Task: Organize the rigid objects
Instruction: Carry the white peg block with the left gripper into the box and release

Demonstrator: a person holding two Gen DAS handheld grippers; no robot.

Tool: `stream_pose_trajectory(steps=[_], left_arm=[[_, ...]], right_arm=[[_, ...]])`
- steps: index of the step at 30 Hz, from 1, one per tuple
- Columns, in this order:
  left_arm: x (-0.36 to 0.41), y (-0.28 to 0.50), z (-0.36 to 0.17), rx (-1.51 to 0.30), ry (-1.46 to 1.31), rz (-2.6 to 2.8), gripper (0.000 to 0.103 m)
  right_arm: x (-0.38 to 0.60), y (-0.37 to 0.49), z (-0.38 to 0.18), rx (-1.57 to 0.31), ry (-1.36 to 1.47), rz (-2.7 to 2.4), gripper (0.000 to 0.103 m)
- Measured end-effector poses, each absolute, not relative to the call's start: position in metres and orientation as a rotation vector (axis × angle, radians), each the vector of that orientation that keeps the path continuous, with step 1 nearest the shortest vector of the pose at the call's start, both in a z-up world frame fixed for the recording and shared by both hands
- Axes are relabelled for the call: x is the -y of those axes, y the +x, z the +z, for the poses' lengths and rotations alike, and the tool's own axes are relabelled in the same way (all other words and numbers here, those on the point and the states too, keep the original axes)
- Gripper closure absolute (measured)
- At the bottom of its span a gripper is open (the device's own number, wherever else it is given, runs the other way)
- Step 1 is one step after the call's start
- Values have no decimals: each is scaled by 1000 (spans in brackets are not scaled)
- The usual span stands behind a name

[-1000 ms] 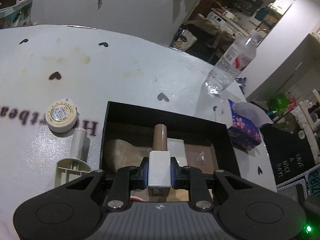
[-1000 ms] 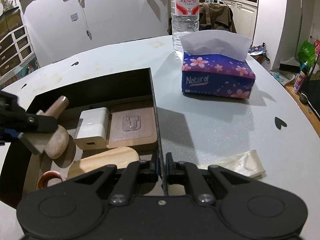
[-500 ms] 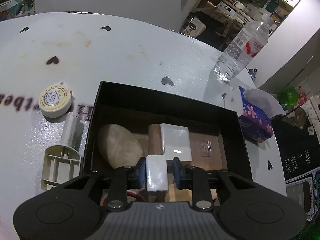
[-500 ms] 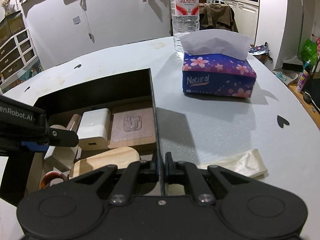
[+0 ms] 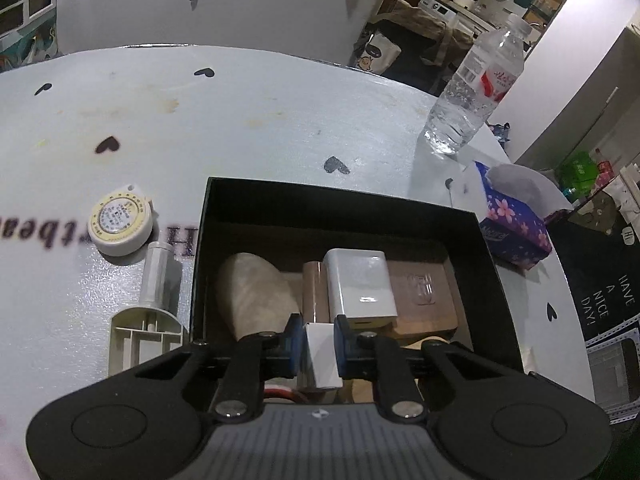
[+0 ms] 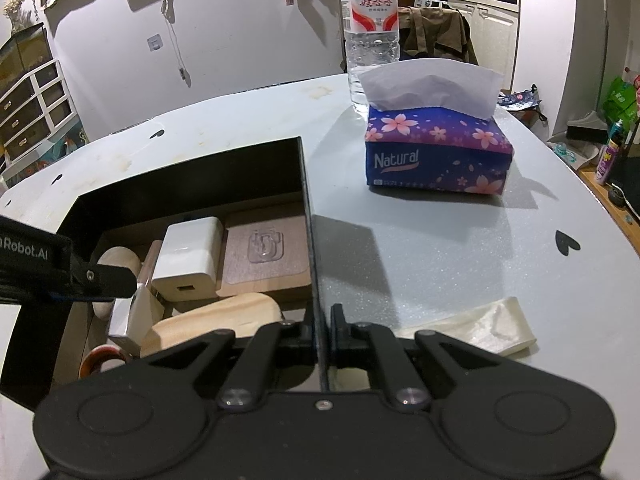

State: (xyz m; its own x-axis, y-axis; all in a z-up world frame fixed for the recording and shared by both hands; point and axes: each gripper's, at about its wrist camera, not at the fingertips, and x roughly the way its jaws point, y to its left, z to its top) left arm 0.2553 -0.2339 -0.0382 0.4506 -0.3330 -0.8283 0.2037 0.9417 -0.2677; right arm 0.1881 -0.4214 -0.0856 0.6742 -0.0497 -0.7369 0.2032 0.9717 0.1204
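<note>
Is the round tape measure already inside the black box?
No, the round tape measure lies on the table left of the black box.

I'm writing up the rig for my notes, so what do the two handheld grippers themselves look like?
Both are matte black plastic. The left gripper has a wide rounded body with a round disc moulded at each side, angular linkage arms on silver pivot bolts, and blue pads on its fingers. The right gripper has the same body, with black fingers. White lettering ending "Robot.AI" runs along the left gripper's side in the right wrist view.
</note>
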Motion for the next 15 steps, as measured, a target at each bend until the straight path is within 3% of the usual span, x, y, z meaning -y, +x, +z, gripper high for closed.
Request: stream_pose_trajectory(steps=[7,13,15], left_arm=[[237,249,-32,-1033,-96,-379,82],[235,237,-19,-989,-46,-426,52],[235,233,-15,-972,-24,-433,32]], right_arm=[[421,188,-85,-821,196,-143,97],[421,188,-86,-821,196,-143,97],[421,188,-85,-821,195,-143,97]])
